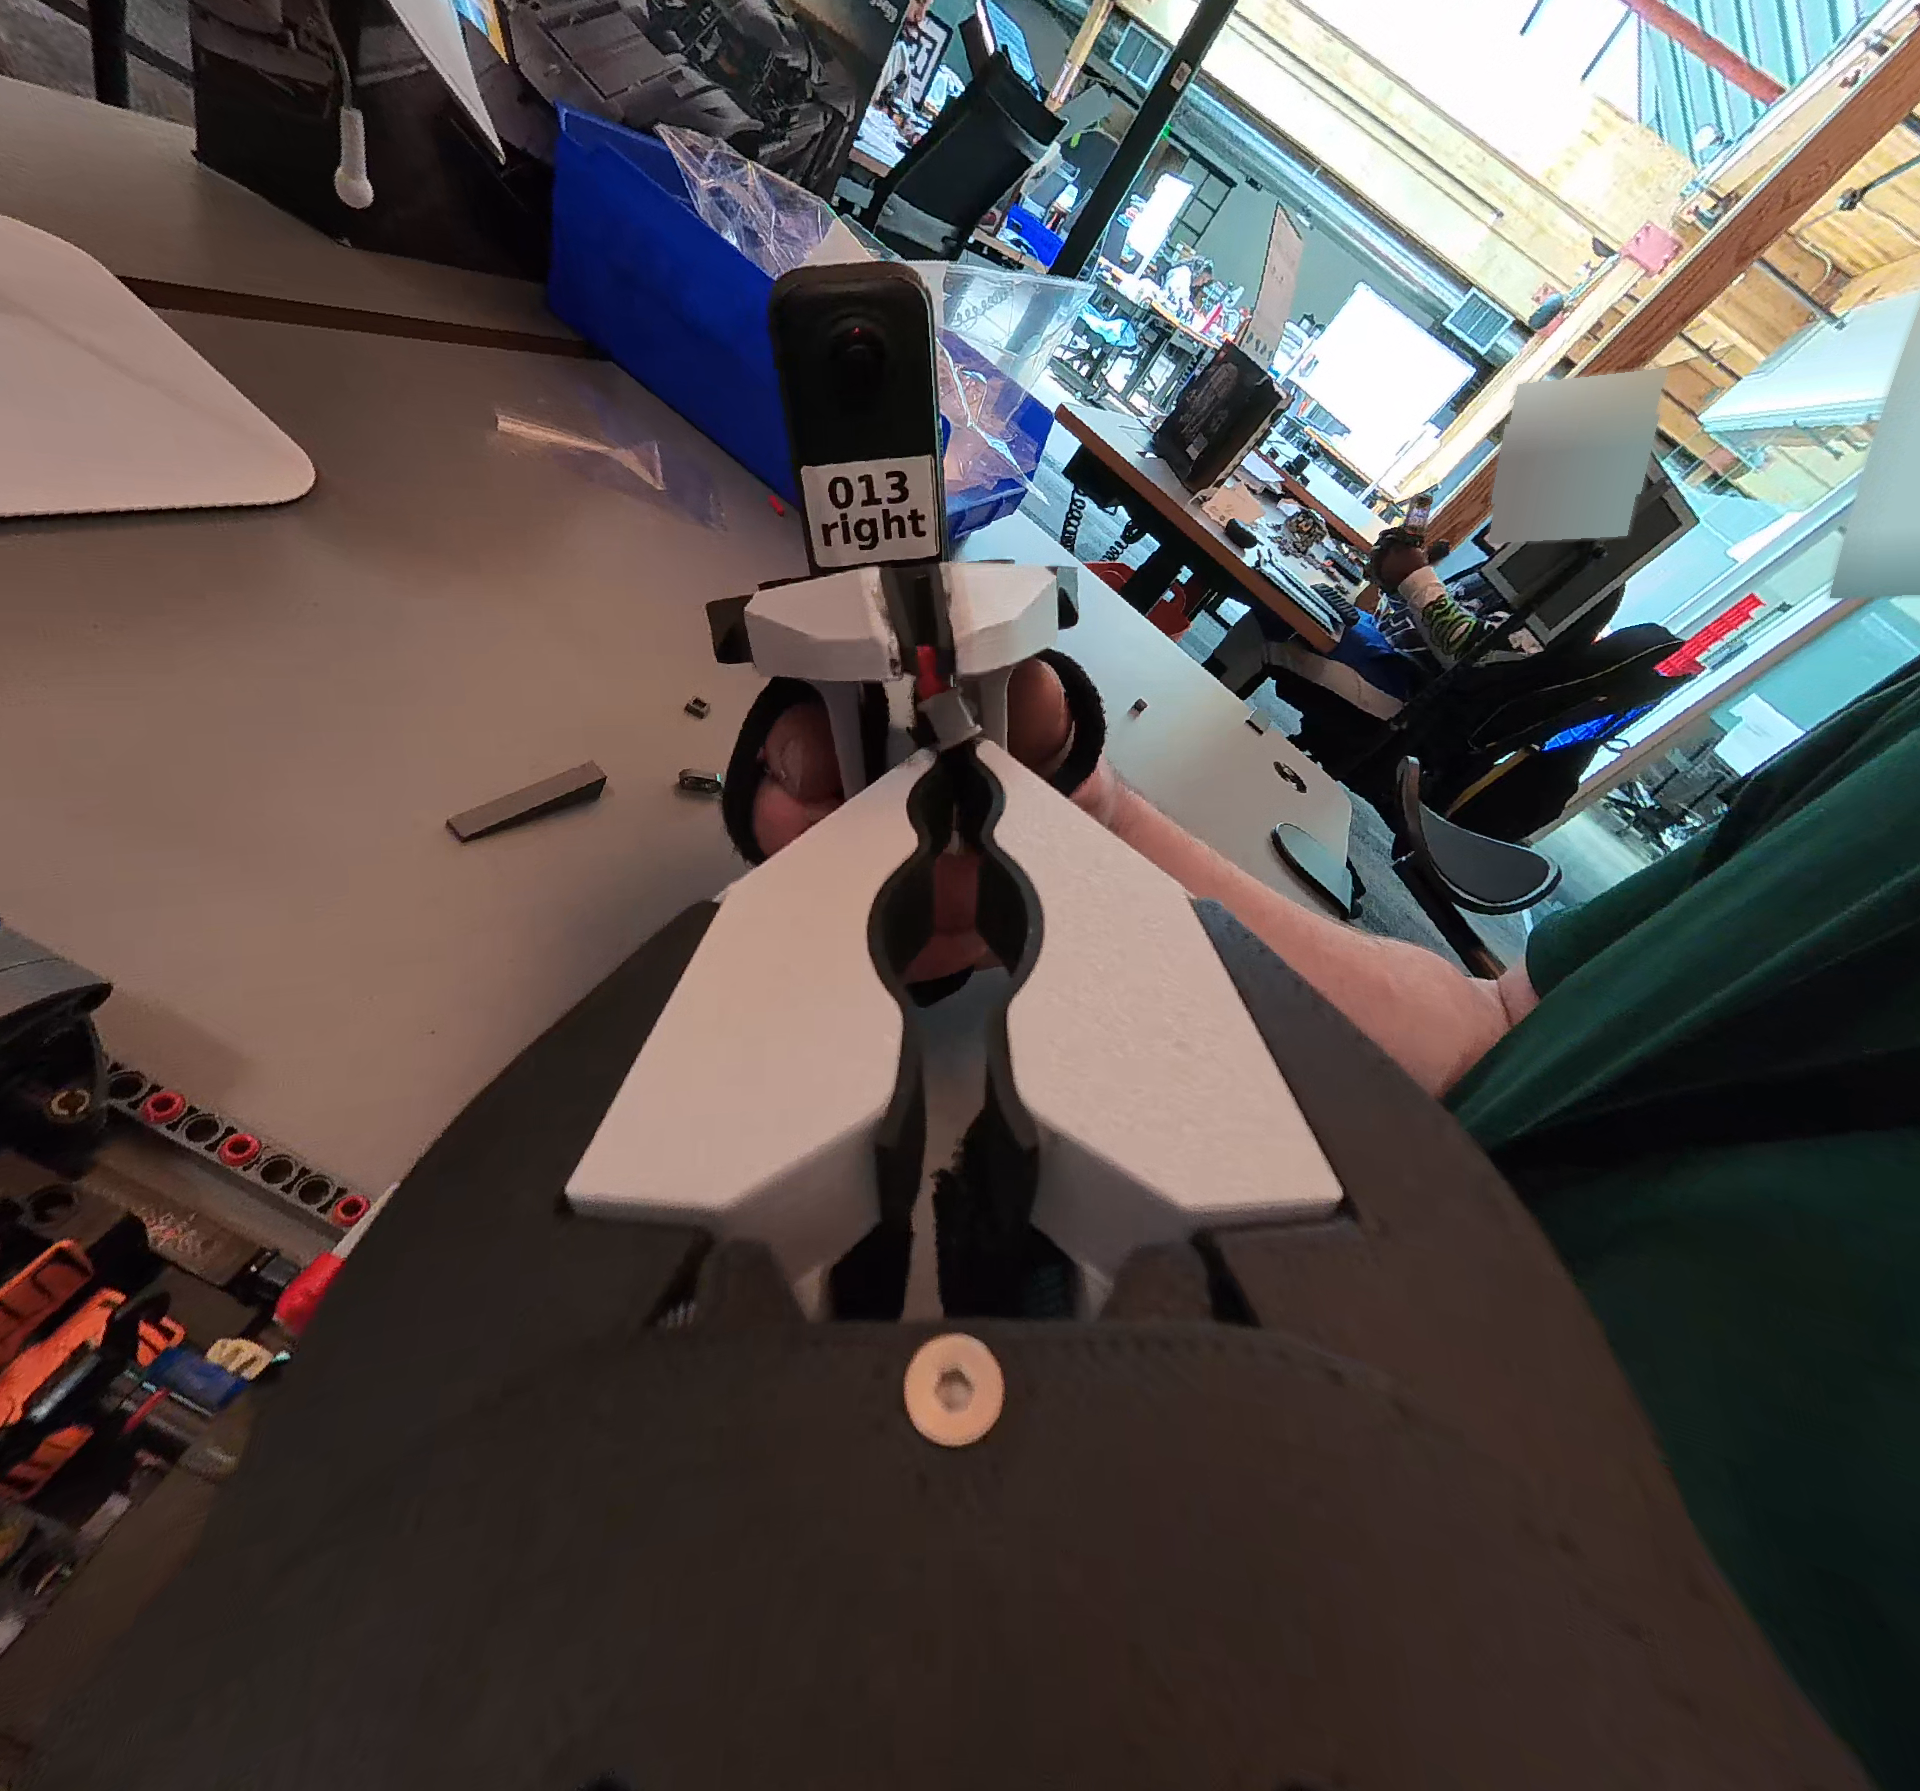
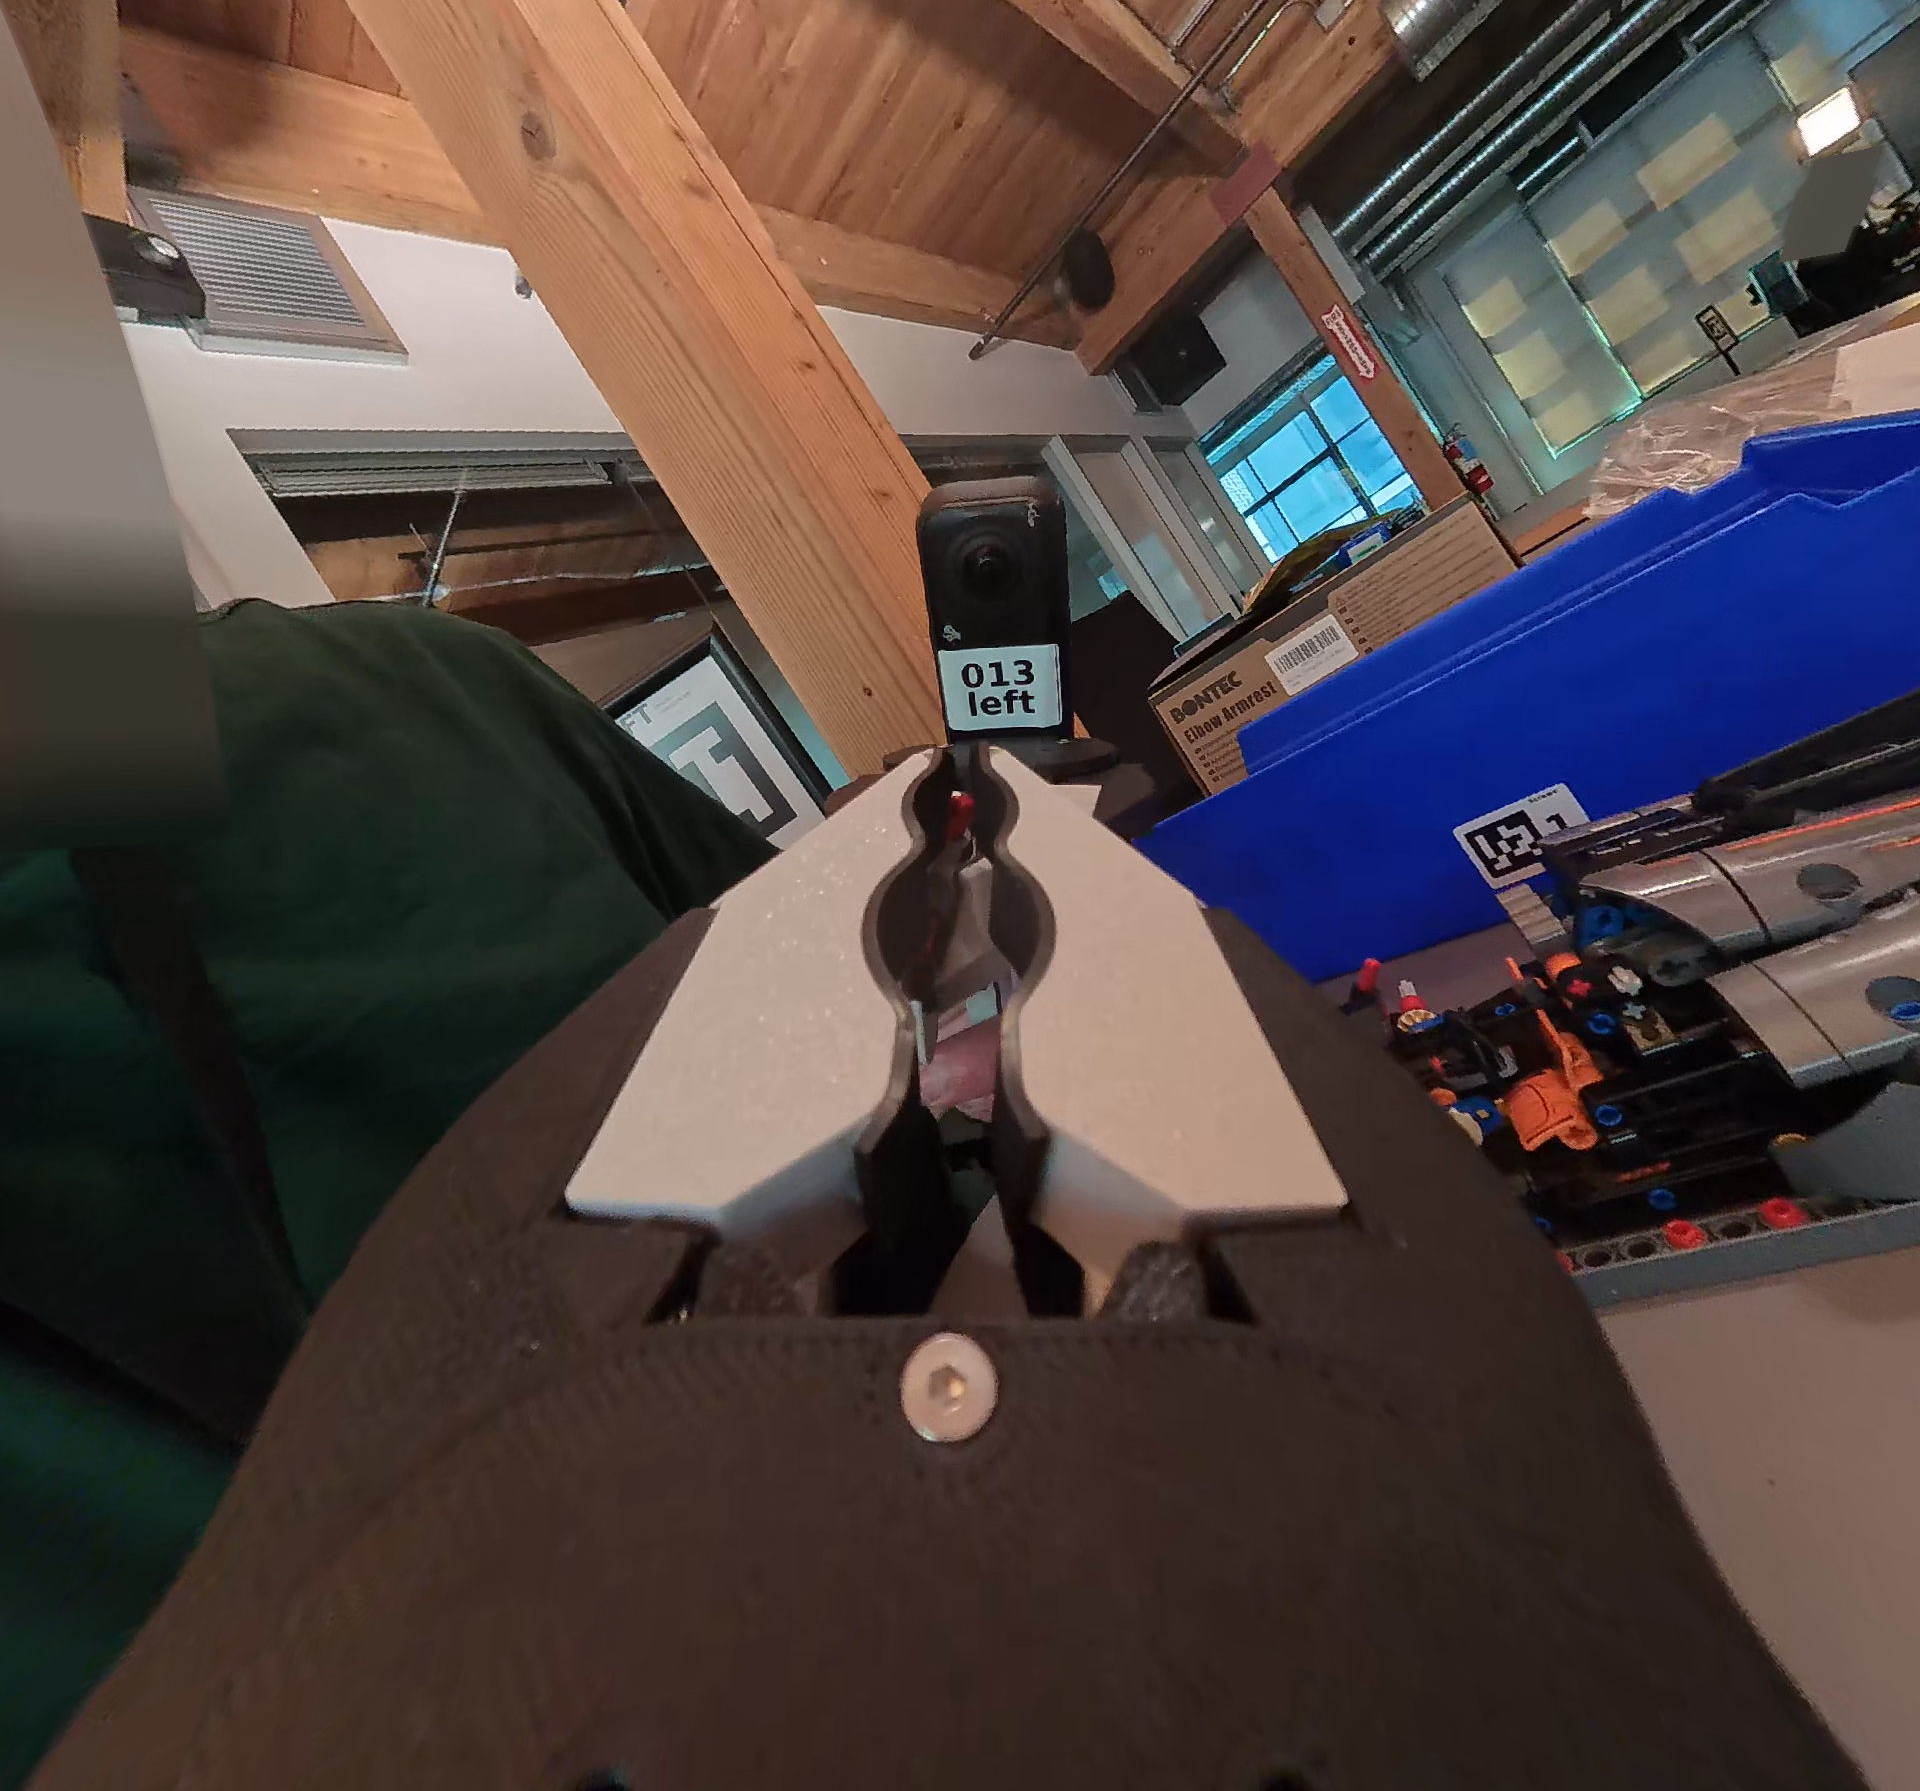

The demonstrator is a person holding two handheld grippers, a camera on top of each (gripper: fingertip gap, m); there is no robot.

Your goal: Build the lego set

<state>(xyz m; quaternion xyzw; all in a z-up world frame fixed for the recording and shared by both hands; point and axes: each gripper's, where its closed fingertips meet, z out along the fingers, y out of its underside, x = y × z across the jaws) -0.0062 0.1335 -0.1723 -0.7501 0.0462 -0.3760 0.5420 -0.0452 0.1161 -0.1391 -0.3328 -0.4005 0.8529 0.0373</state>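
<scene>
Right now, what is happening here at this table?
A person in a green sleeve holds two handheld grippers tip to tip above the grey table. Between the left gripper and the right gripper, both nearly closed, sits a small red and grey lego piece; which one grips it is unclear. The half-built lego model waits beside a blue bin. A grey lego beam lies loose on the table.
</scene>
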